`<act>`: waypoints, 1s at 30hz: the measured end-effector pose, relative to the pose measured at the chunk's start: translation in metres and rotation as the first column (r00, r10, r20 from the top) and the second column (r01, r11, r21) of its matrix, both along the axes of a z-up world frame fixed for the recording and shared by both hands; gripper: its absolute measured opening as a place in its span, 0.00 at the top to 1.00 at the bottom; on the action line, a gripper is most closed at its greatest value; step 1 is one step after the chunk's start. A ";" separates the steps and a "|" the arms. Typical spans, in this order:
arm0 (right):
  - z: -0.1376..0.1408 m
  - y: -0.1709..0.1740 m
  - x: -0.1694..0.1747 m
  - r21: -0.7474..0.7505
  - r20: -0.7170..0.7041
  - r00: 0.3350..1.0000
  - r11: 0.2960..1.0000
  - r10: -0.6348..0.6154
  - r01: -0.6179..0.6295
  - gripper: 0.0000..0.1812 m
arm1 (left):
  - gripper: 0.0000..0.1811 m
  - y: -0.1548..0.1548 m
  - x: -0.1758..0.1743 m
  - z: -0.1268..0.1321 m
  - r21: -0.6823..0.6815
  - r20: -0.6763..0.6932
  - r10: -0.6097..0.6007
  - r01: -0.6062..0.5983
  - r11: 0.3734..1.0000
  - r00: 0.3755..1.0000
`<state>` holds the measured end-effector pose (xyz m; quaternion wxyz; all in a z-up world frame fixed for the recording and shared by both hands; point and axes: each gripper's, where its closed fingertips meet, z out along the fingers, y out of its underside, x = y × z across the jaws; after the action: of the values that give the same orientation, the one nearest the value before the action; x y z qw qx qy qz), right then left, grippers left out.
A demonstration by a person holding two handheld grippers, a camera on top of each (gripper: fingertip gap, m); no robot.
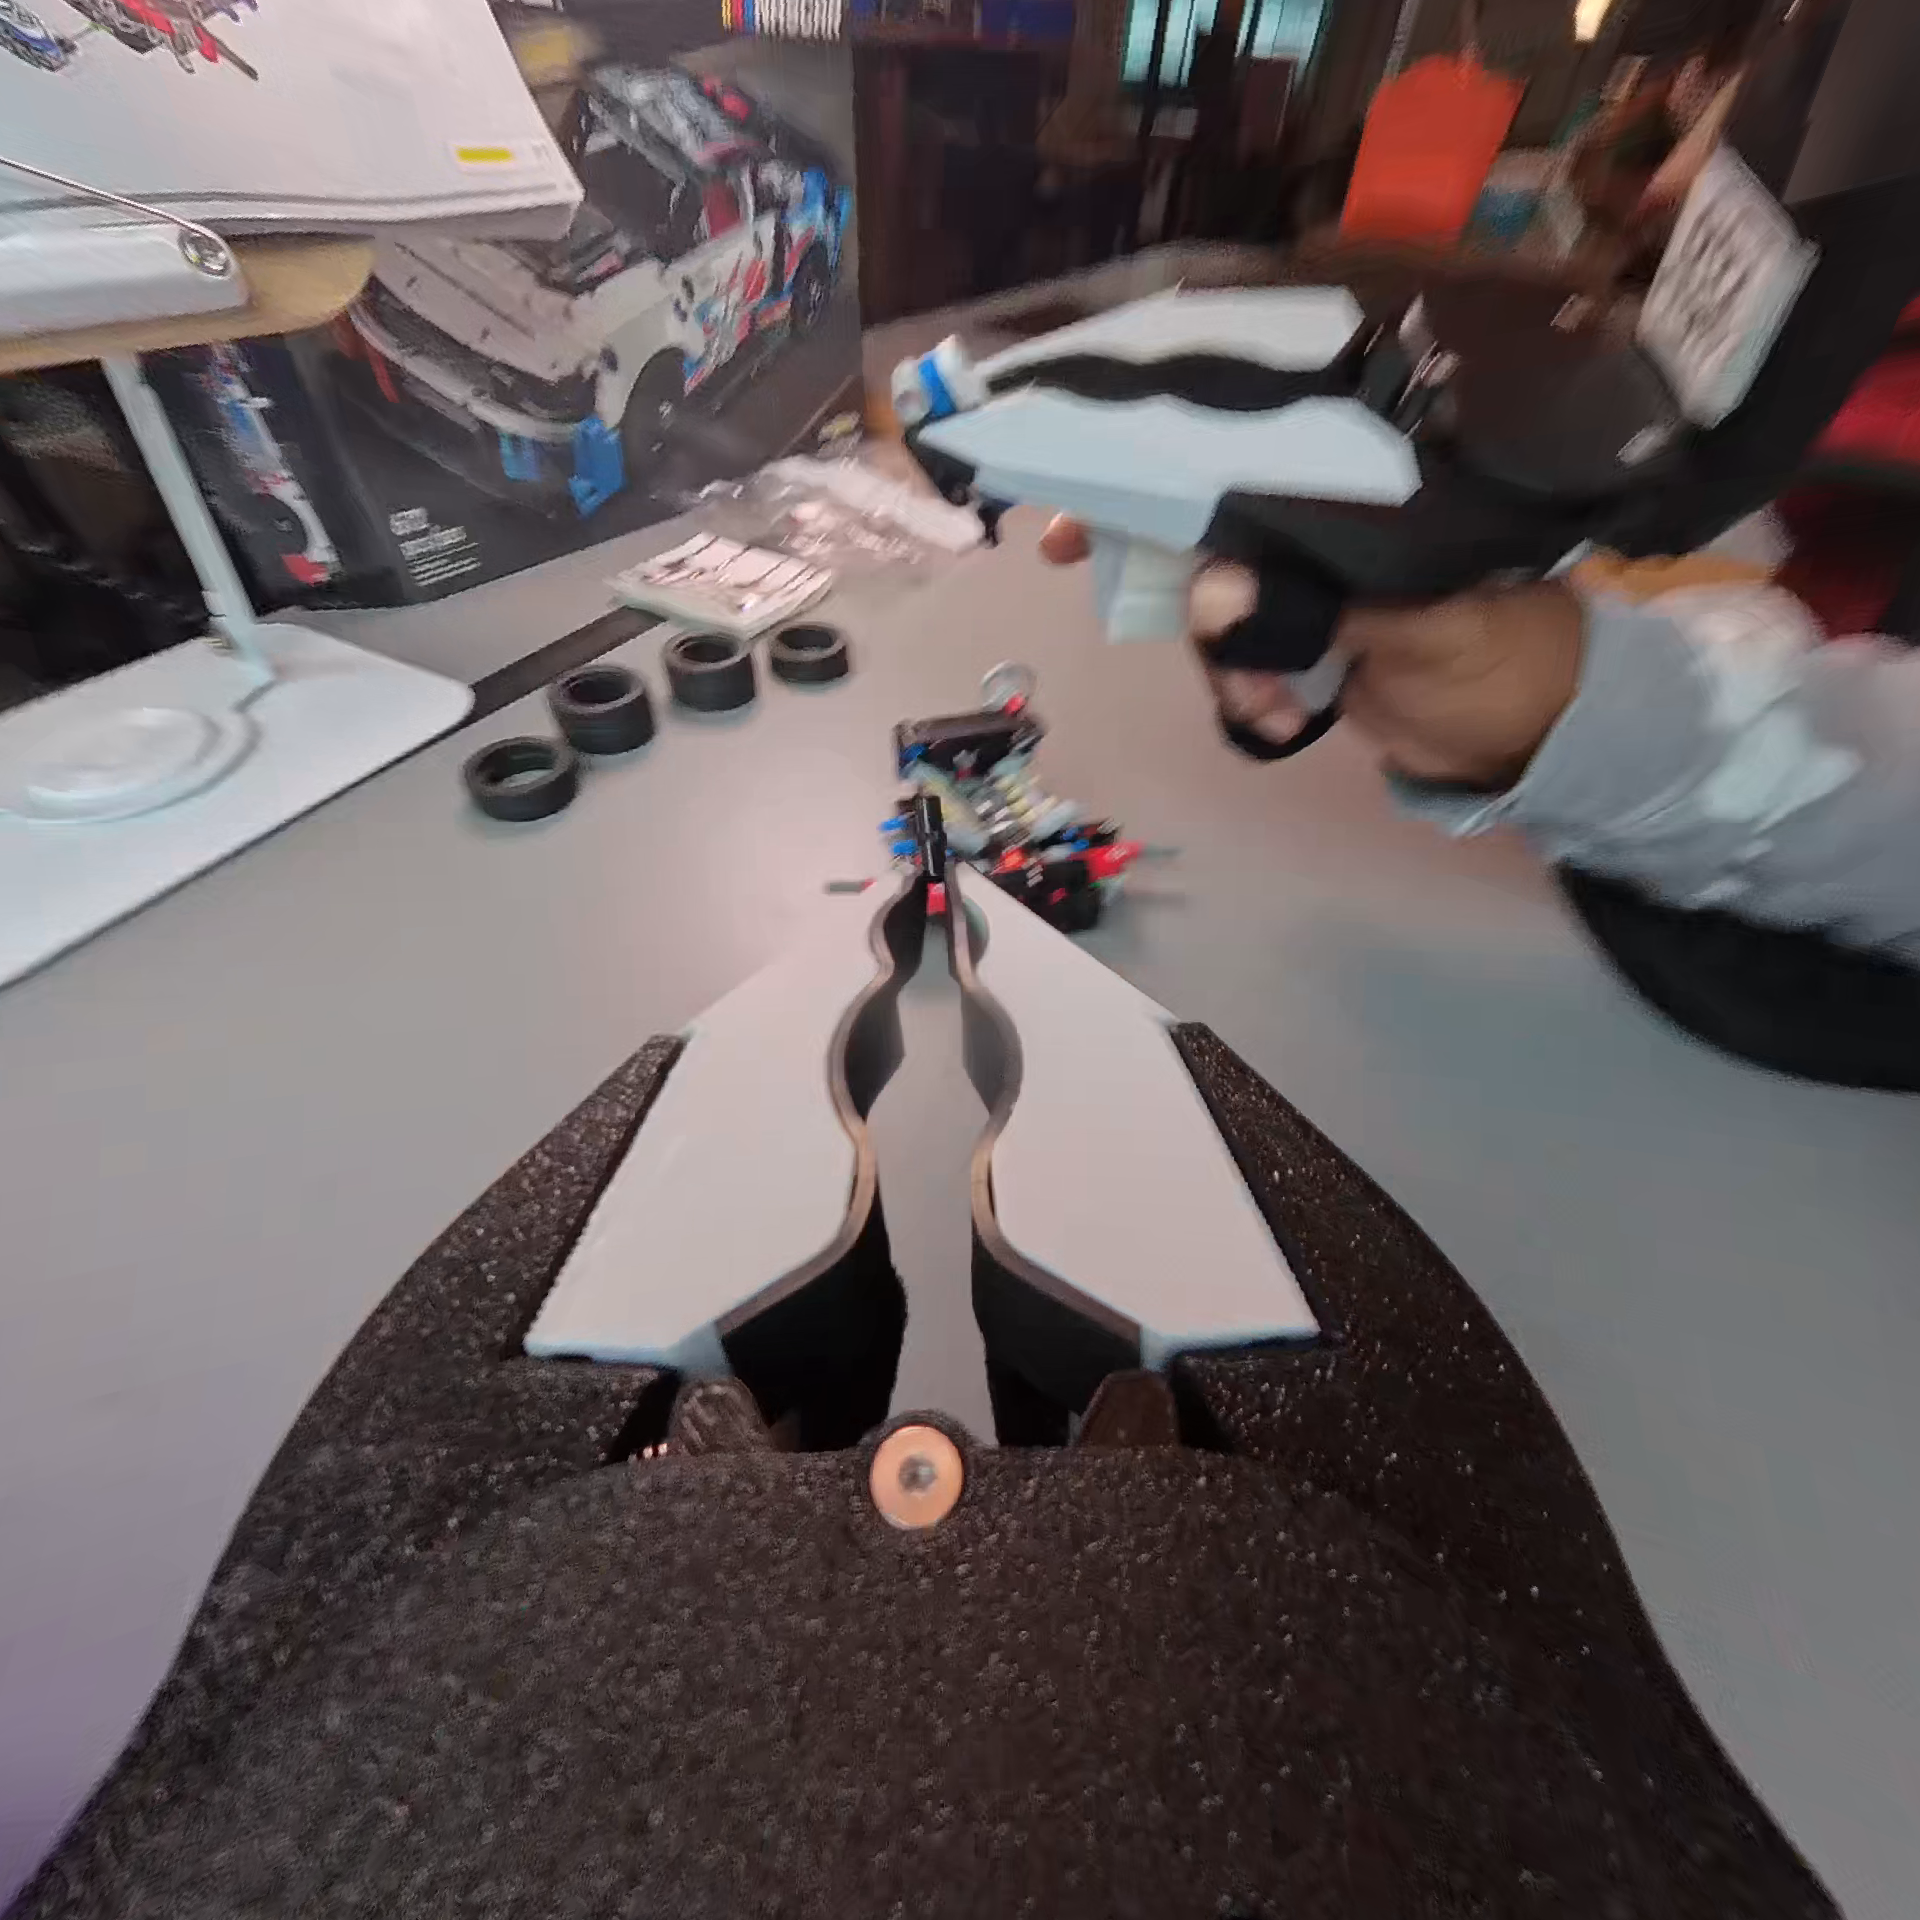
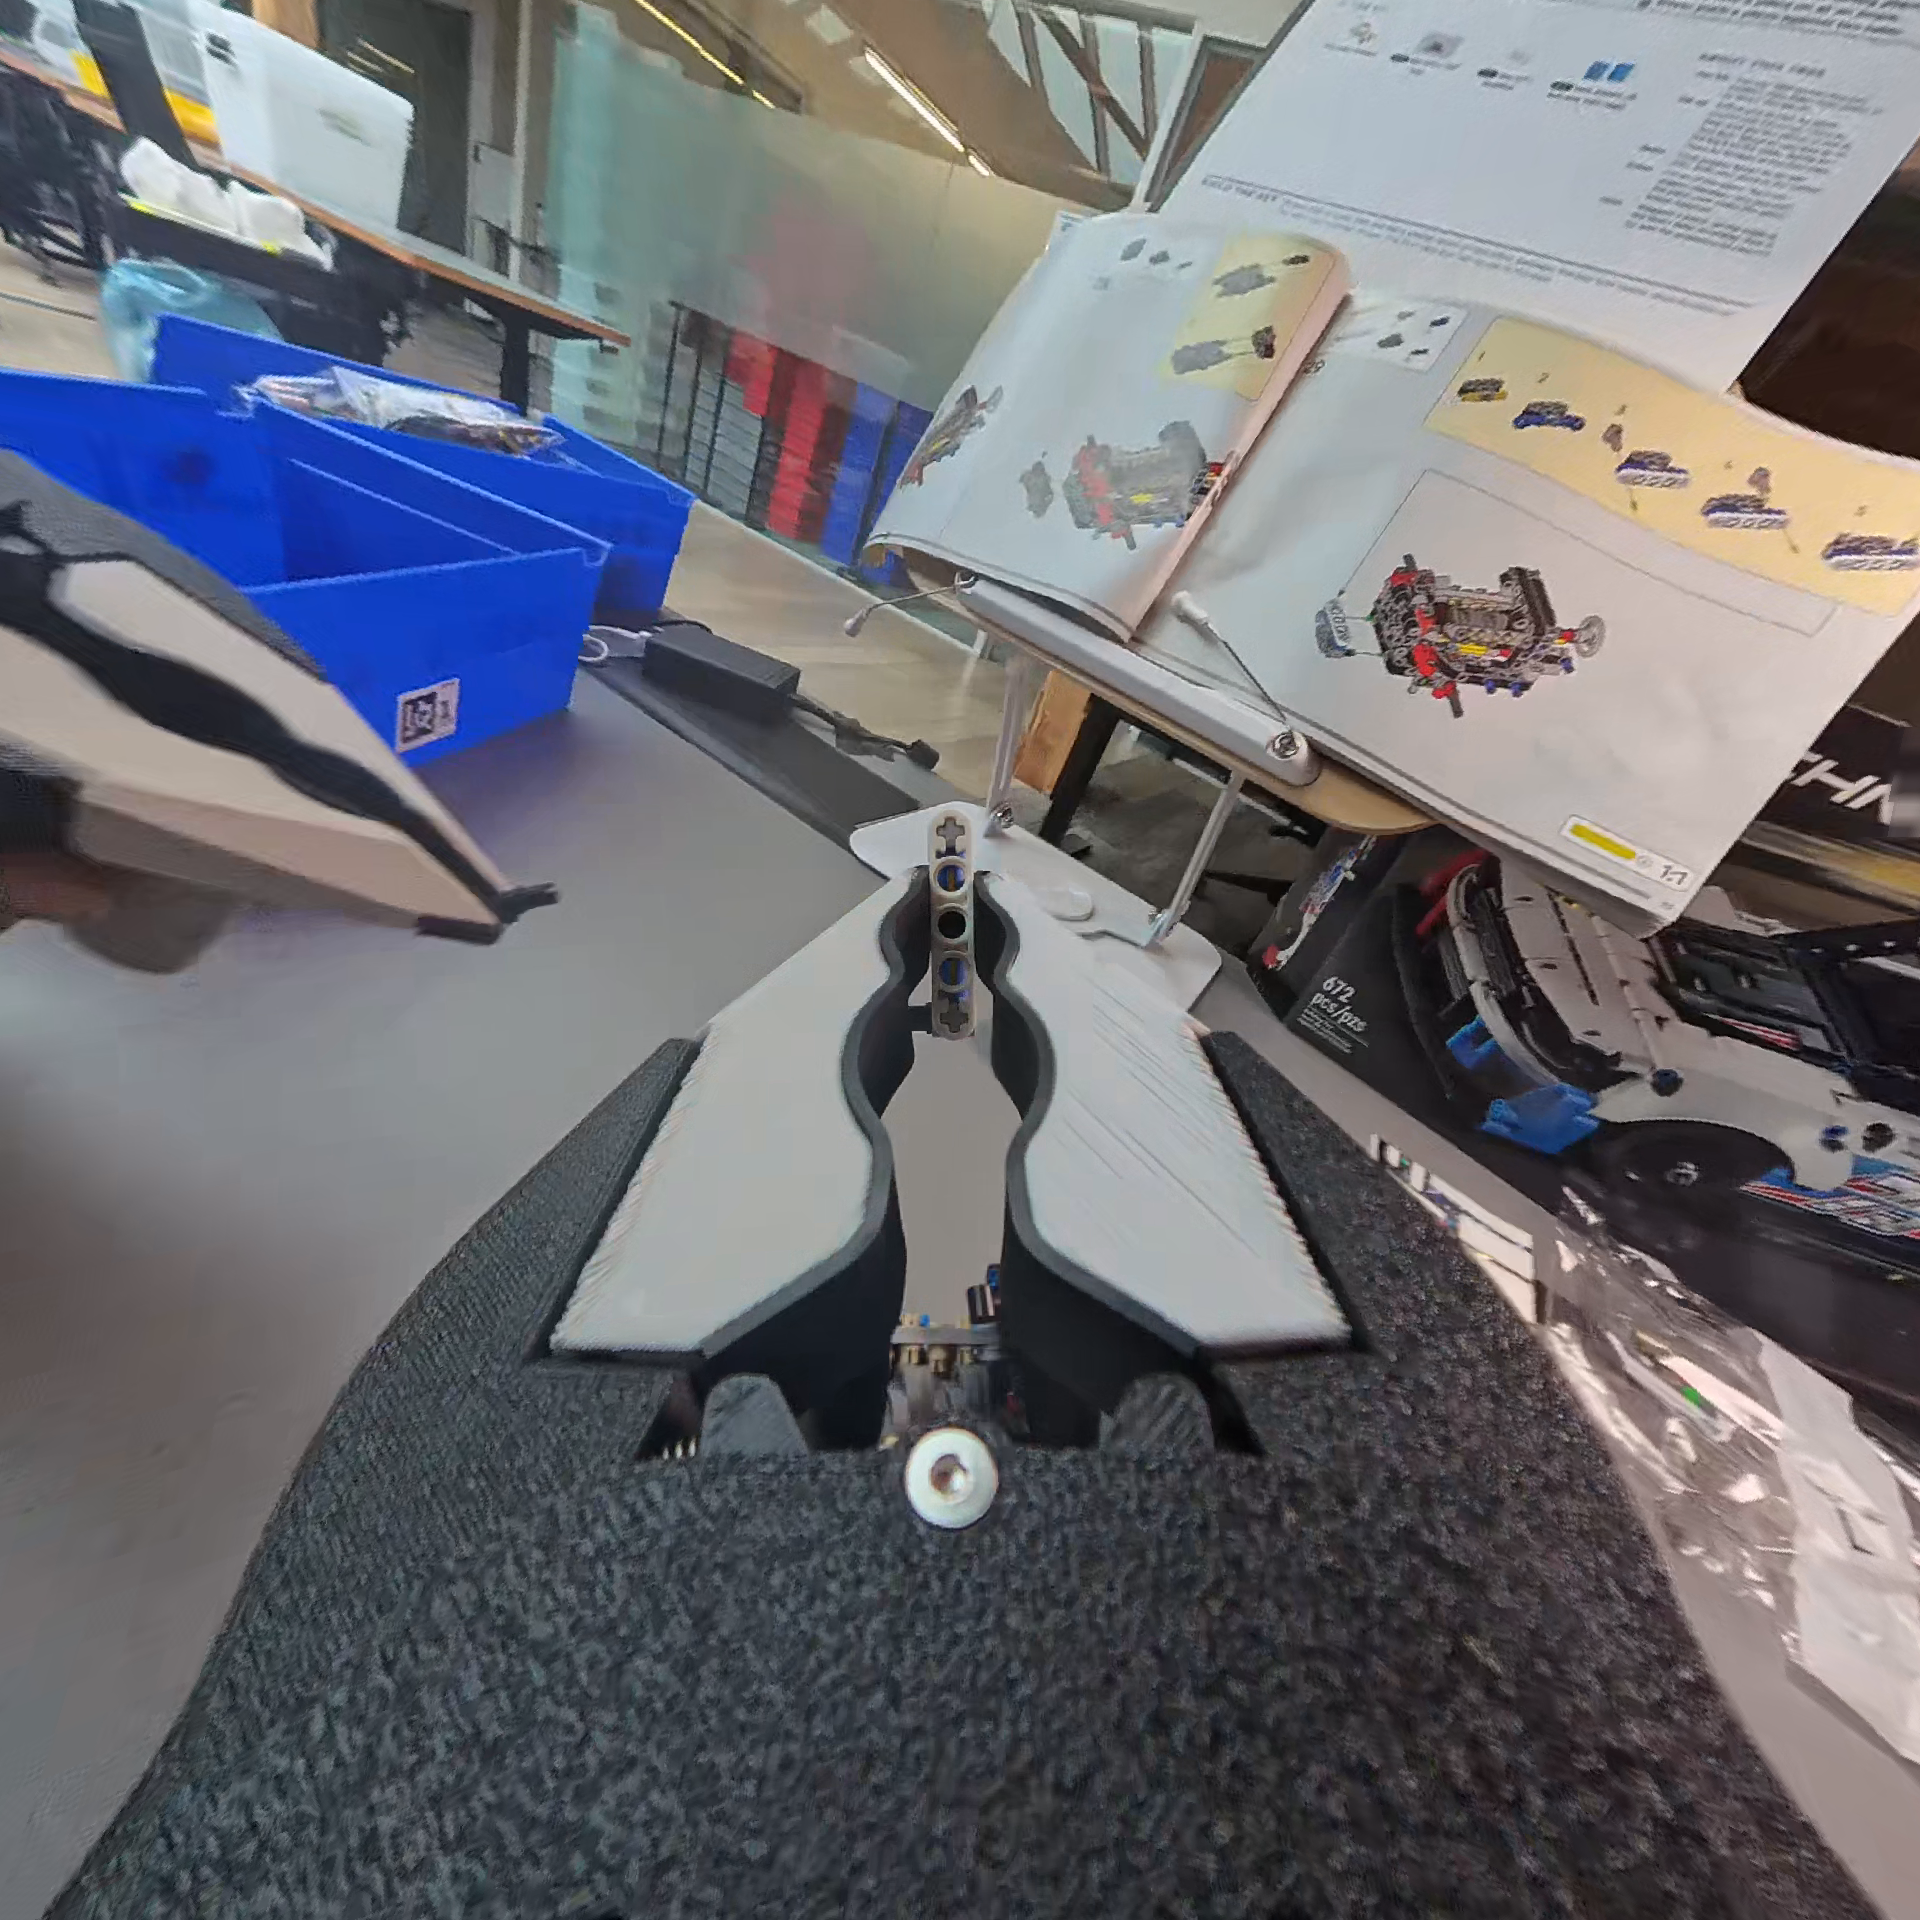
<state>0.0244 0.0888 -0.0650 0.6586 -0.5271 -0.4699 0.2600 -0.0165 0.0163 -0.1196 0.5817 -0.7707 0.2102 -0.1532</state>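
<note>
Jaws of left gripper [image 1: 932, 883] pinch a small black pin piece [image 1: 928, 831] at the tips, held just in front of a partly built brick model [image 1: 997, 810] on the grey counter [image 1: 416, 1039]. Right gripper [image 2: 954, 883], raised well above the counter, jaws clamped on a grey holed beam [image 2: 951, 925] w/ blue pins, standing upright. Four black tyres [image 1: 655, 707] lie left of model; open instruction booklet [image 2: 1403, 499] on a stand; blue bins [image 2: 395, 540] farther off.
</note>
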 end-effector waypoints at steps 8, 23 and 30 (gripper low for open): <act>-0.065 -0.034 -0.010 -0.504 0.105 0.909 0.810 0.403 -0.300 0.96 | 0.98 0.011 -0.058 -0.093 -0.339 -0.362 0.042 -0.173 0.925 0.931; -0.087 -0.085 -0.022 -0.491 0.156 0.785 0.737 0.599 -0.465 0.96 | 0.86 -0.029 0.018 -0.035 -0.202 0.095 -0.283 0.297 0.933 0.954; -0.047 -0.090 -0.028 -0.639 -0.216 0.784 0.522 0.582 -0.564 0.96 | 0.86 -0.031 0.038 -0.010 -0.140 0.341 -0.285 0.348 0.927 0.896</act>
<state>-0.0041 -0.0014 -0.1119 0.2926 -0.5469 -0.4974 0.6065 0.0211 -0.0143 -0.1301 0.4954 -0.7455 0.2214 -0.3871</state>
